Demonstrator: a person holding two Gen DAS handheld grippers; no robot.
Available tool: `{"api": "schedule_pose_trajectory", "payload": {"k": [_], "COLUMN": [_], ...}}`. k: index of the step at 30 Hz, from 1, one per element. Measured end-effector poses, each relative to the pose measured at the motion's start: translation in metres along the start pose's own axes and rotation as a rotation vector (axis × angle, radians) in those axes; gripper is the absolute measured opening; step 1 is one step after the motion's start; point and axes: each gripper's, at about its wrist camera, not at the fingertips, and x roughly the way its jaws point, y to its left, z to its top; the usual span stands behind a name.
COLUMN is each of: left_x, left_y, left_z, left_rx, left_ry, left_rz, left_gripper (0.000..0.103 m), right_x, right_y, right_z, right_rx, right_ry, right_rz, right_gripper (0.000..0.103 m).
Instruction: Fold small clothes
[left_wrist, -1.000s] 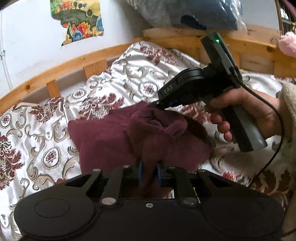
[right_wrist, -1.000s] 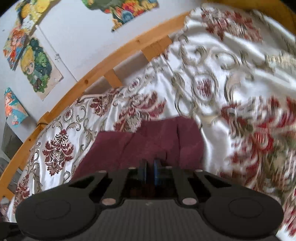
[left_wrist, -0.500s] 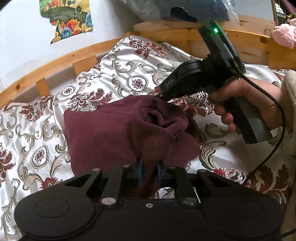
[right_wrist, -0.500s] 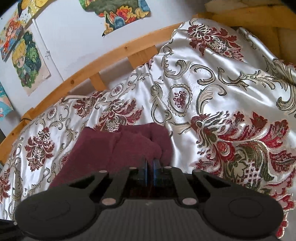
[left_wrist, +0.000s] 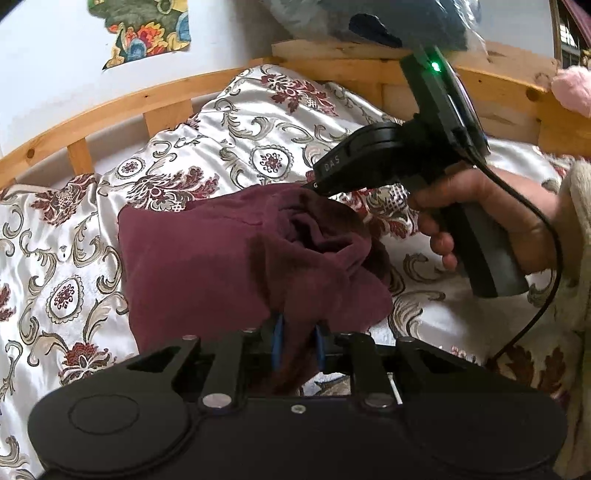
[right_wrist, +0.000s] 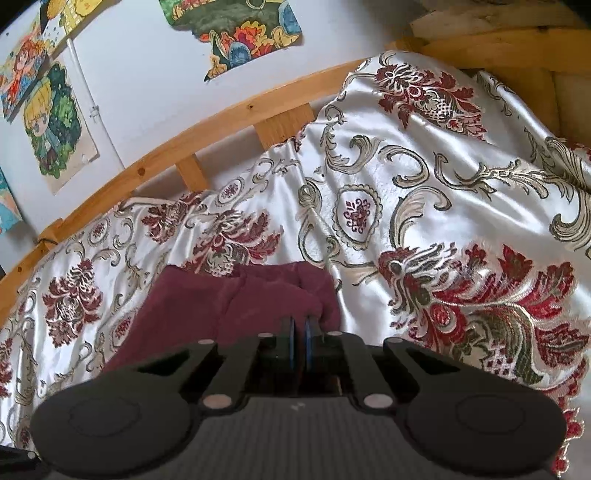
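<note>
Both claws pinch maroon garment (left_wrist: 207, 258) edges.

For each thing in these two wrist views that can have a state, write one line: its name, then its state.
maroon garment: bunched, partly folded, lying on the bedspread, pinched at two edges.
left tool: shut on a thick fold of the maroon garment.
right tool: shut on the maroon garment's edge.
bedspread: spread over the bed, rumpled.
green light on the right tool's handle: lit.
</note>
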Motion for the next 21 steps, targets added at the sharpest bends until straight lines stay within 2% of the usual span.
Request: {"api": "schedule_pose_trajectory", "payload": {"k": [3, 5, 7, 8, 9, 10, 11, 13, 16, 21], "left_x": [0.000, -0.004, -0.012, -0.016, -0.020, -0.026, -0.031, -0.042, -0.055, -0.054], "left_y": [-0.002, 0.001, 0.010, 0.015, 0.020, 0.027, 0.033, 0.045, 0.065, 0.094], "left_z": [-0.004, -0.004, -0.002, -0.002, -0.001, 0.000, 0.001, 0.000, -0.003, -0.010], "left_rx": [-0.002, -0.034, -0.109, -0.154, -0.202, -0.258, -0.304, -0.395, -0.504, -0.612], "left_ry": [0.000, -0.007, -0.028, -0.042, -0.052, -0.064, -0.078, -0.107, -0.148, -0.106], "left_rz": [-0.006, -0.018, -0.067, -0.089, -0.101, -0.103, -0.097, -0.054, 0.019, 0.173], "left_gripper": [0.024, 0.036, 0.063, 0.069, 0.076, 0.082, 0.085, 0.095, 0.101, 0.102], "right_x": [0.002, 0.001, -0.001, -0.001, -0.003, -0.005, -0.008, -0.013, -0.024, -0.032], "right_y": [-0.004, -0.005, -0.003, -0.002, -0.001, 0.000, 0.001, 0.004, 0.014, 0.040], "right_z": [-0.004, -0.004, -0.004, -0.004, -0.005, -0.005, -0.005, -0.004, -0.004, -0.008], "right_rx": [0.024, 0.023, 0.017, 0.011, 0.007, 0.005, 0.004, 0.000, -0.027, -0.076], "right_ry": [0.017, 0.017, 0.008, 0.004, 0.000, -0.007, -0.015, -0.030, -0.062, -0.064], "right_rz": [0.000, 0.008, 0.006, 0.004, 0.001, -0.002, -0.005, -0.006, -0.005, 0.030], "right_gripper": [0.008, 0.009, 0.024, 0.029, 0.045, 0.056, 0.060, 0.073, 0.089, 0.101]}}
